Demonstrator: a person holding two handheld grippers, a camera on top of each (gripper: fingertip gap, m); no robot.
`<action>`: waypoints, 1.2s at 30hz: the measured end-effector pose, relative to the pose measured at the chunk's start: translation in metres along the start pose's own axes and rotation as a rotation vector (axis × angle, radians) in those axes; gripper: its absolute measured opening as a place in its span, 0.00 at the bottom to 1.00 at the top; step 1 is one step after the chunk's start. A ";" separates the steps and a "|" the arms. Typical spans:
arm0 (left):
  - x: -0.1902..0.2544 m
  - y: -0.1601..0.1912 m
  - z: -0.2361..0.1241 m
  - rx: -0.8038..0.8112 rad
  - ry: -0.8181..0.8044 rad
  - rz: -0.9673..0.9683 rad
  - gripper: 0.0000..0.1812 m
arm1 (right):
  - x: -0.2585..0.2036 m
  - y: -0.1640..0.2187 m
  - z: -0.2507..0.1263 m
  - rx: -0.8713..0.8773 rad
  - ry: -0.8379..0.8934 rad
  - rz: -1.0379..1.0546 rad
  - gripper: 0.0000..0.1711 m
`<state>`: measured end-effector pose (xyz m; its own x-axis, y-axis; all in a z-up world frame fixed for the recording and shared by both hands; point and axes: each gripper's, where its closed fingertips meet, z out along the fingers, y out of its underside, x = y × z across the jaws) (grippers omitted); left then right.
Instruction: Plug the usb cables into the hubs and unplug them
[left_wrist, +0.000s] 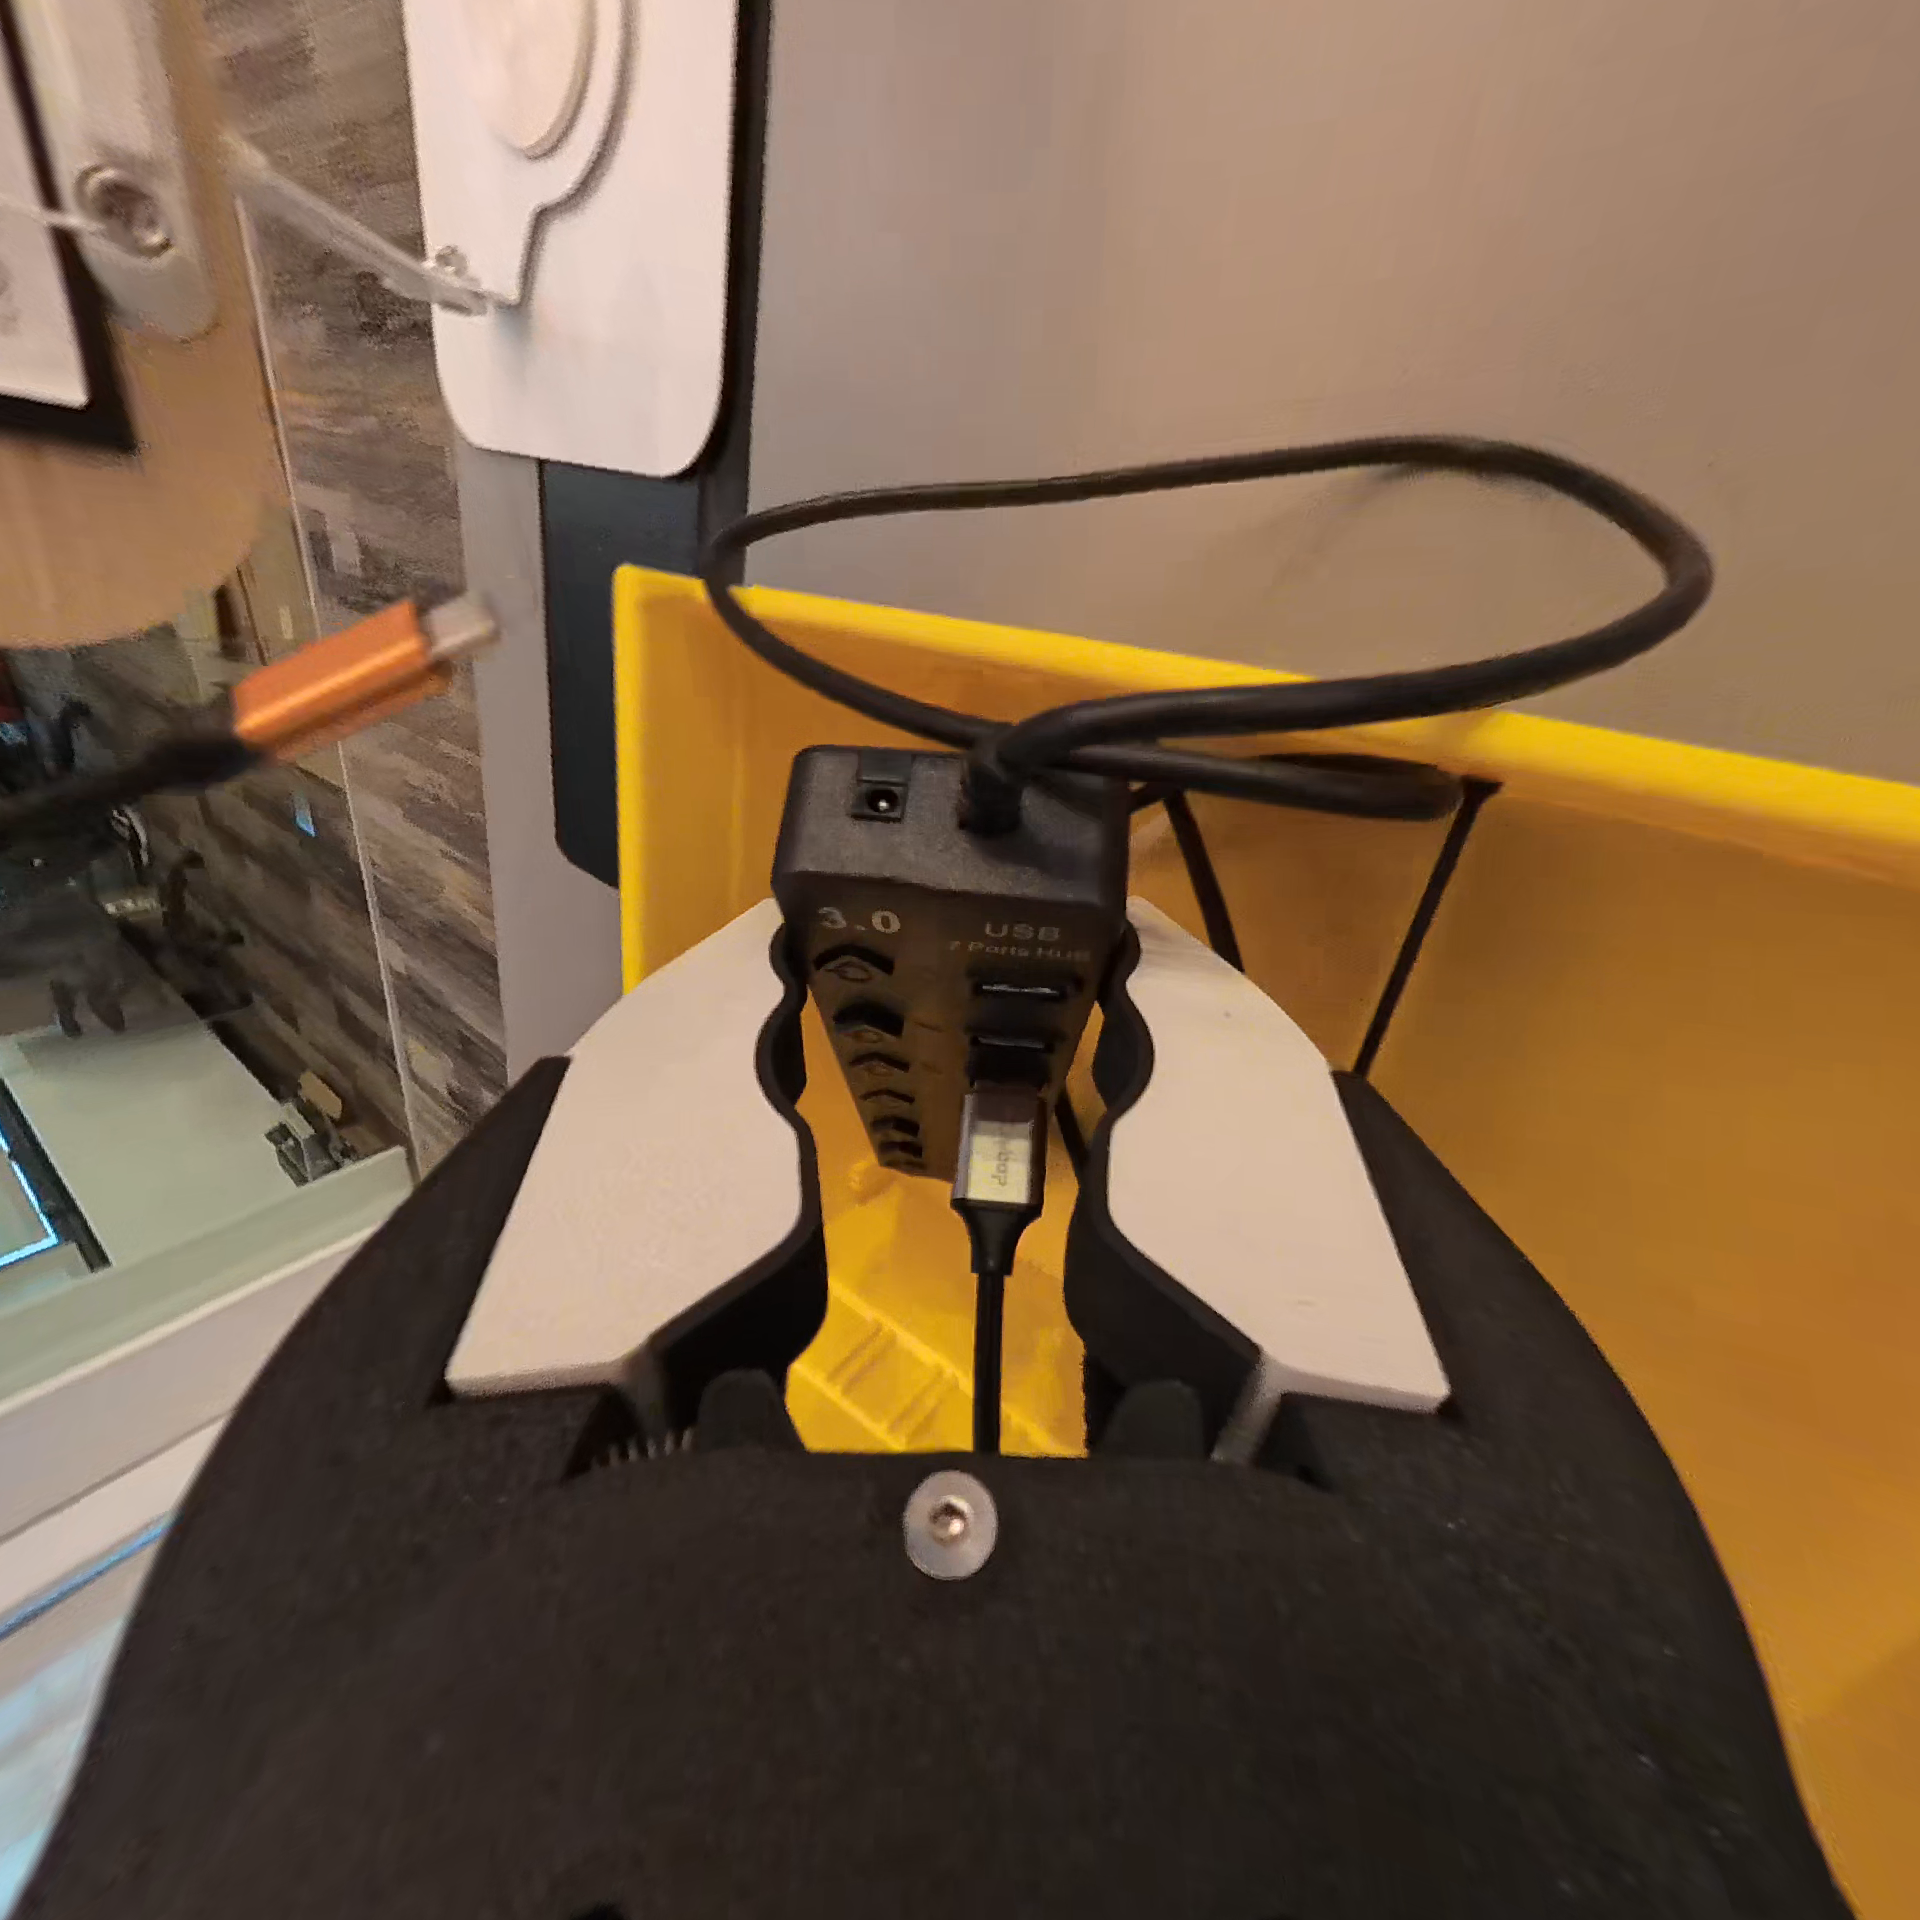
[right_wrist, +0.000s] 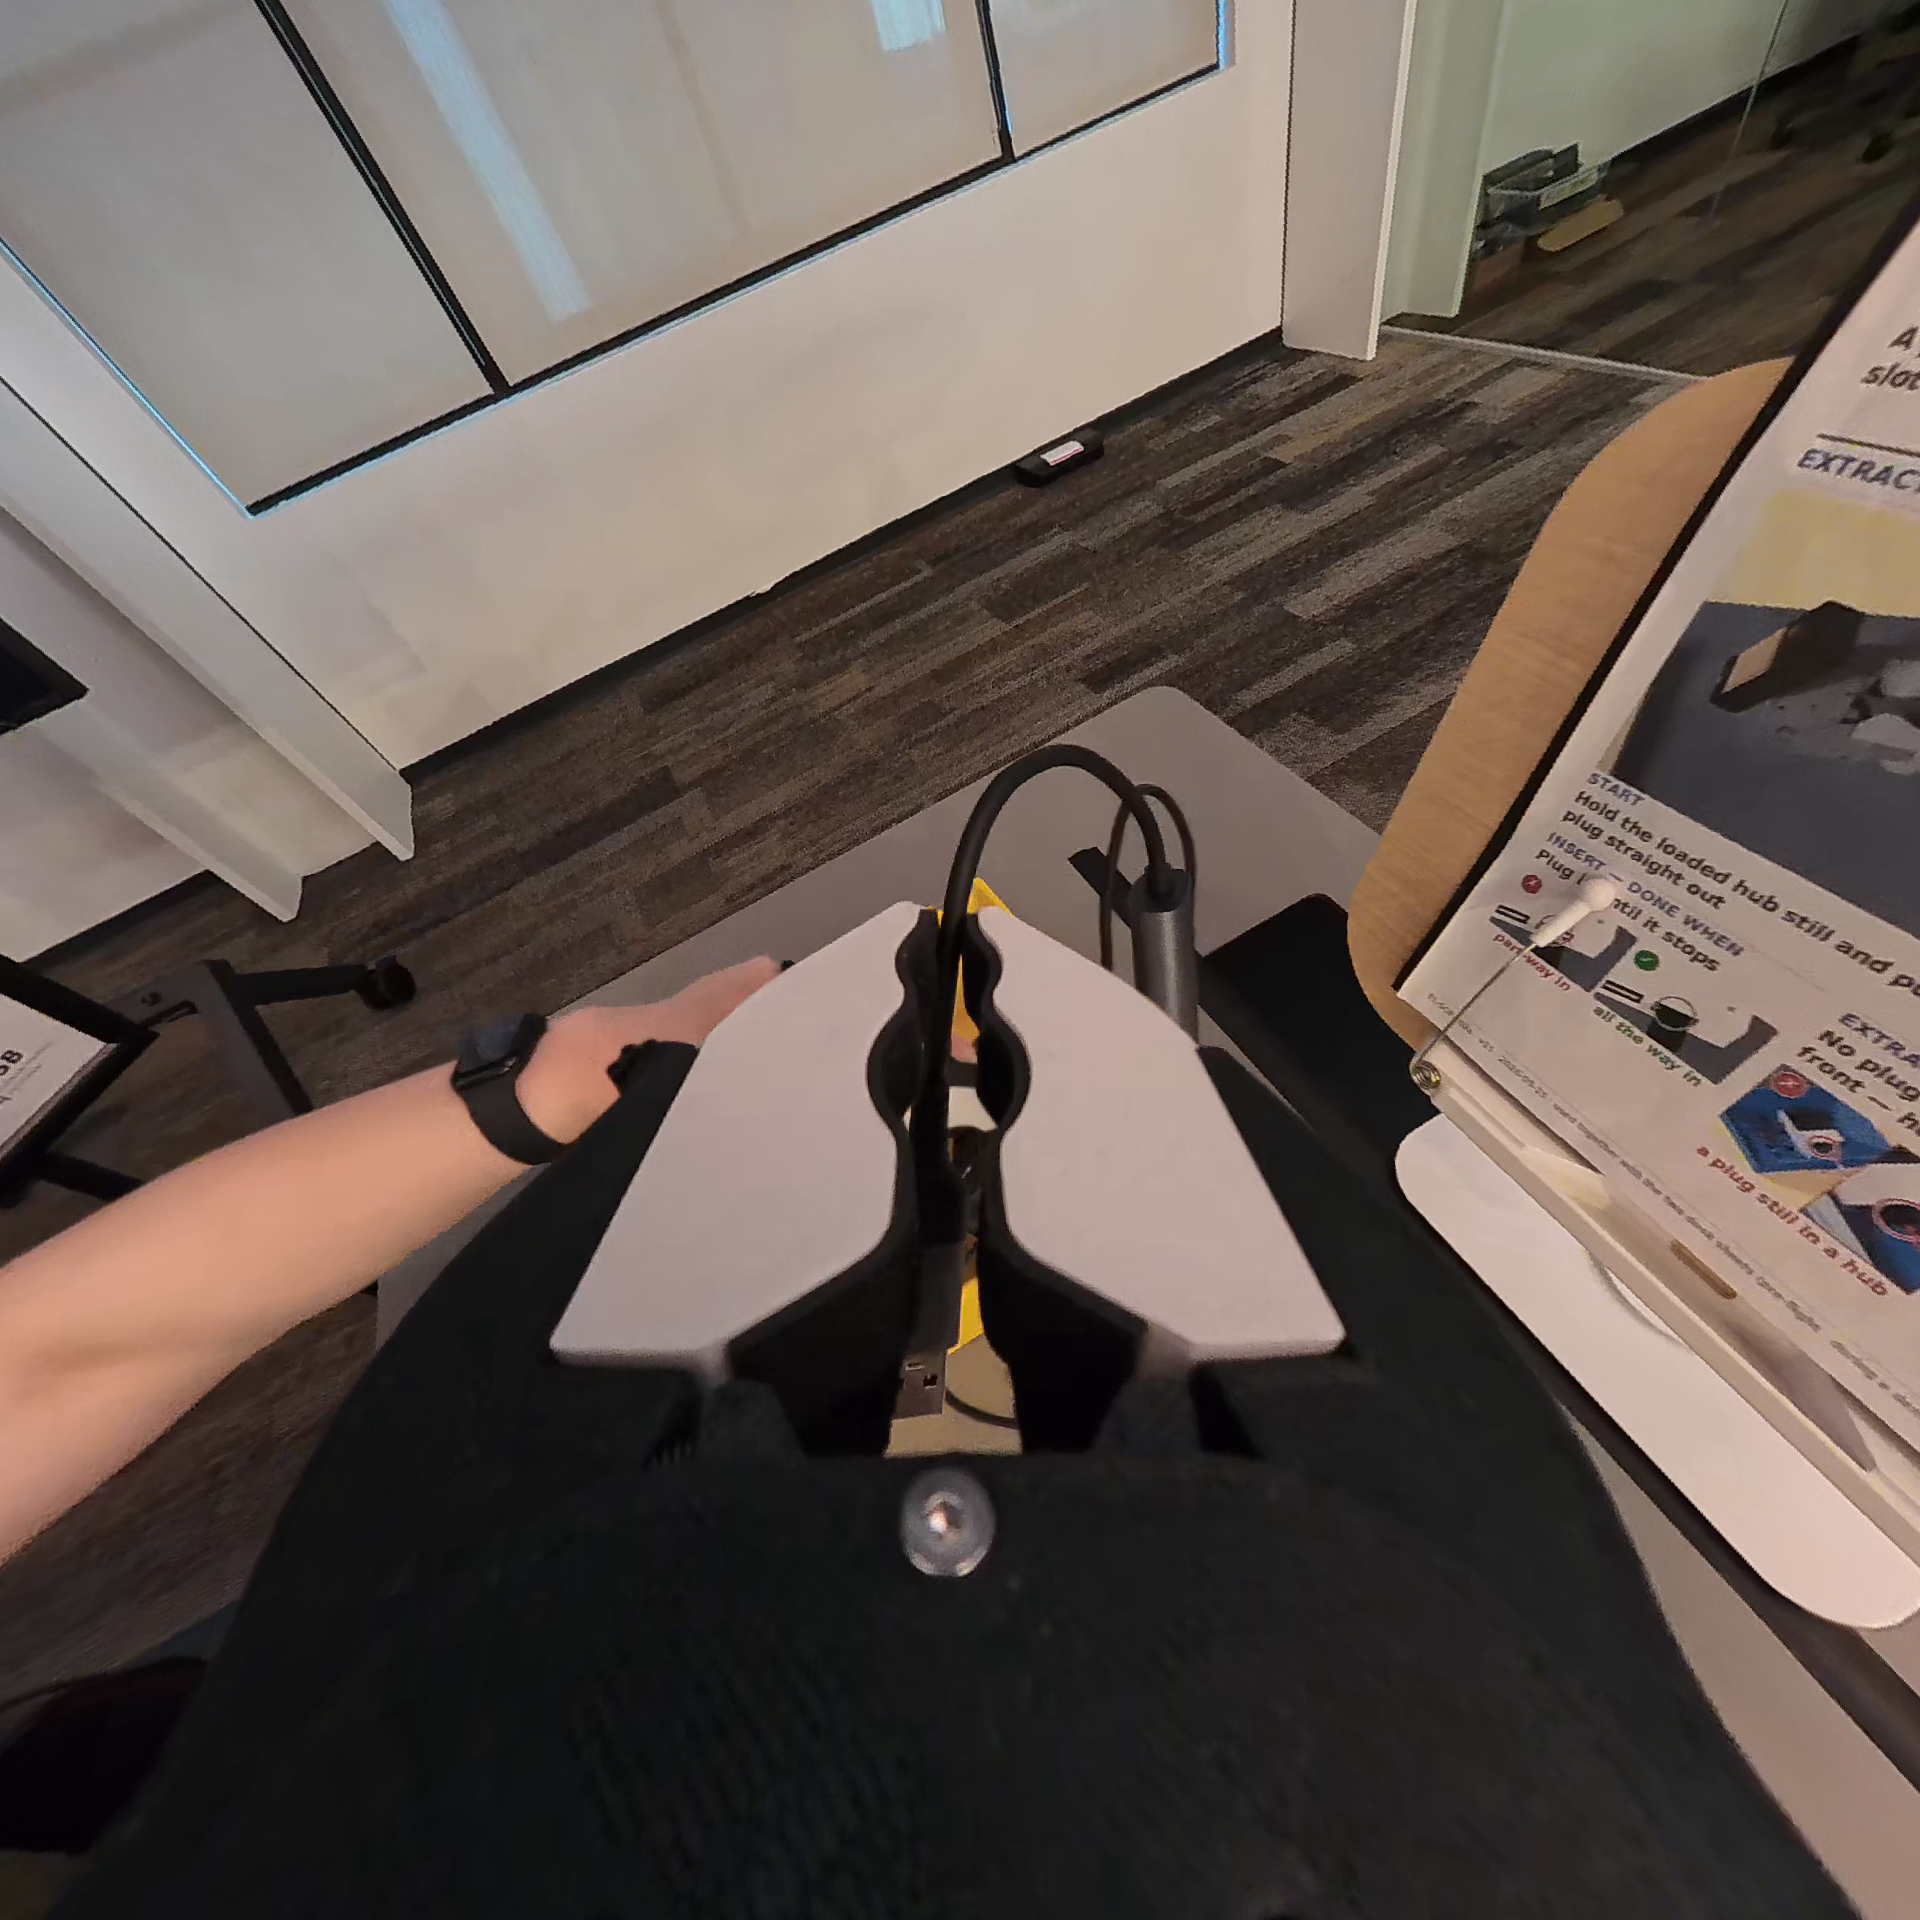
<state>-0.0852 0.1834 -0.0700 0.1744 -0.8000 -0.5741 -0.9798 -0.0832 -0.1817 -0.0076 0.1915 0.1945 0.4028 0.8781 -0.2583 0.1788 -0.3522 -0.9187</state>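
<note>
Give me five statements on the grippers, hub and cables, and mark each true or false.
1. The left gripper is shut on the black hub. True.
2. A silver plug sits in one of the hub's ports. True.
3. The orange plug is plugged into the hub. False: it hangs free, far to the hub's left.
4. The right gripper is open and empty. False: it is shut on a black cable, whose plug points back toward the camera.
5. The bin behind the hub is blue. False: it is yellow.
</note>
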 end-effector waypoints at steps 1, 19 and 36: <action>0.001 0.000 0.003 -0.007 -0.001 0.020 0.29 | 0.000 -0.001 -0.002 0.001 0.003 -0.001 0.03; -0.039 -0.002 -0.075 0.387 -0.113 -0.266 0.39 | -0.001 0.016 0.002 -0.056 -0.041 -0.027 0.03; -0.059 -0.066 -0.155 0.746 0.243 -0.321 0.15 | -0.081 0.033 -0.011 -0.158 -0.255 -0.308 0.03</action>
<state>-0.0463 0.1439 0.1000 0.3237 -0.9172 -0.2322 -0.5502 0.0172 -0.8349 -0.0250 0.1050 0.1887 0.0779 0.9950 -0.0631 0.3991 -0.0892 -0.9126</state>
